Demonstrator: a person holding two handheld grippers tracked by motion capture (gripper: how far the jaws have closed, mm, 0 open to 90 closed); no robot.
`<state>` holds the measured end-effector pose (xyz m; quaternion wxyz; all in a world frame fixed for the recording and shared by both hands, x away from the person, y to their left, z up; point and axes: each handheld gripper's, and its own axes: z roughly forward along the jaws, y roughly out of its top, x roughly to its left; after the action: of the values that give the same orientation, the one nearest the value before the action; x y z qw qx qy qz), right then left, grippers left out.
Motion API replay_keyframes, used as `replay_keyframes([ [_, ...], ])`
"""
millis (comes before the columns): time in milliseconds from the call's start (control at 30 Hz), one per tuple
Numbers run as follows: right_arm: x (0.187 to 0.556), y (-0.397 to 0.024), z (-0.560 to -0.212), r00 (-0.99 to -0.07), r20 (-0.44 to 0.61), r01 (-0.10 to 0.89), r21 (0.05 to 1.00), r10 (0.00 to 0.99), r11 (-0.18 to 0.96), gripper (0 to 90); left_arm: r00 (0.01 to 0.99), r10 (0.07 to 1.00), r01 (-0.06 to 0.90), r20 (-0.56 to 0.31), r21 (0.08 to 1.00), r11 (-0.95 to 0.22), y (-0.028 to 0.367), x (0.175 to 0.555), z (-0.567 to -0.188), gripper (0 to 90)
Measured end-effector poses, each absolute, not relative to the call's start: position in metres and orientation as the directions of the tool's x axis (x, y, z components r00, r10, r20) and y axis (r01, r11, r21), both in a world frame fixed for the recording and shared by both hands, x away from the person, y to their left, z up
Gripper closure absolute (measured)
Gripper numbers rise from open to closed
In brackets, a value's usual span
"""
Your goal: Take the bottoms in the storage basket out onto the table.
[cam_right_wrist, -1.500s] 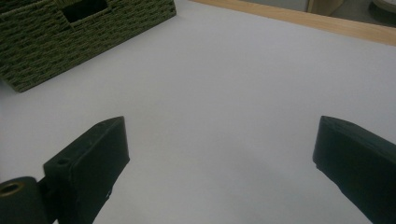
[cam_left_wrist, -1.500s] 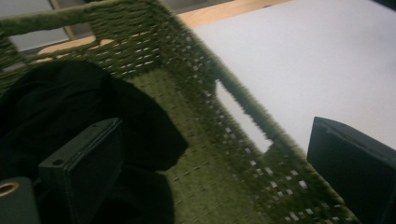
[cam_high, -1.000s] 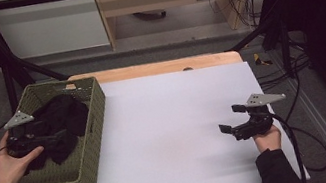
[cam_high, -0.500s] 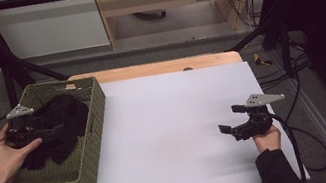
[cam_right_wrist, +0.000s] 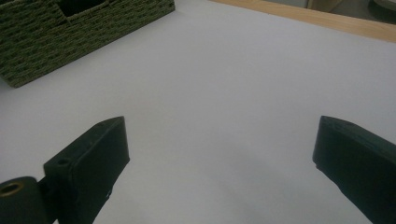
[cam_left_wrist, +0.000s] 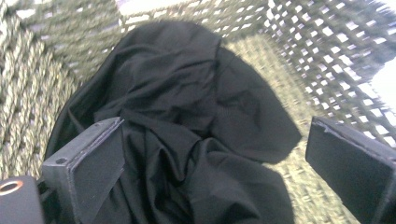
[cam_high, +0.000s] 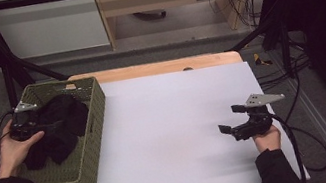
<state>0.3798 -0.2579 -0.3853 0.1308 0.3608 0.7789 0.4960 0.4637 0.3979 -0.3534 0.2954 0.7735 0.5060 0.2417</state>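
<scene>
Inside one basket (cam_high: 91, 150): one black garment (cam_high: 61, 123); two hand-held grippers.

Black cloth (cam_left_wrist: 187, 140) runs off the left gripper view's bottom edge at six o'clock; basket (cam_right_wrist: 70, 32) cropped at eleven o'clock.

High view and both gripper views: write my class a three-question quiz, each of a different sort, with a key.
1. True or false: the crumpled black cloth lies inside the green woven basket.
2. Over what does the right gripper hover? A) the white tabletop B) the basket C) the cloth
3. Fill in: the left gripper has its jaws ____ on either side of the cloth.

Key: 1 true; 2 A; 3 open.
</scene>
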Motion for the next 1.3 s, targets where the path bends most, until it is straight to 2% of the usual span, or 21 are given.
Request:
replay_keyframes([
  [133, 0.380, -0.258, -0.385, -0.706, 0.153, 0.432, 0.867, 0.691, 0.249, 4.0, 0.337, 0.938, 0.680, 0.080, 0.668, -0.302, 0.403, 0.471, -0.365, 5.5],
  [800, 0.380, -0.258, -0.386, -0.708, 0.151, 0.432, 0.865, 0.689, 0.255, 4.0, 0.284, 0.950, 0.745, 0.126, 0.594, -0.302, 0.415, 0.488, -0.397, 8.1],
  [1067, 0.380, -0.258, -0.385, -0.709, 0.151, 0.432, 0.864, 0.689, 0.256, 4.0, 0.264, 0.960, 0.795, 0.093, 0.543, -0.271, 0.419, 0.490, -0.408, 9.6],
  [1167, 0.379, -0.258, -0.385, -0.709, 0.150, 0.429, 0.867, 0.689, 0.253, 4.1, 0.264, 0.962, 0.811, 0.065, 0.526, -0.258, 0.419, 0.490, -0.411, 16.6],
  [1300, 0.379, -0.258, -0.385, -0.709, 0.151, 0.429, 0.867, 0.688, 0.253, 4.0, 0.267, 0.962, 0.822, 0.047, 0.511, -0.253, 0.420, 0.489, -0.414, 31.3],
])
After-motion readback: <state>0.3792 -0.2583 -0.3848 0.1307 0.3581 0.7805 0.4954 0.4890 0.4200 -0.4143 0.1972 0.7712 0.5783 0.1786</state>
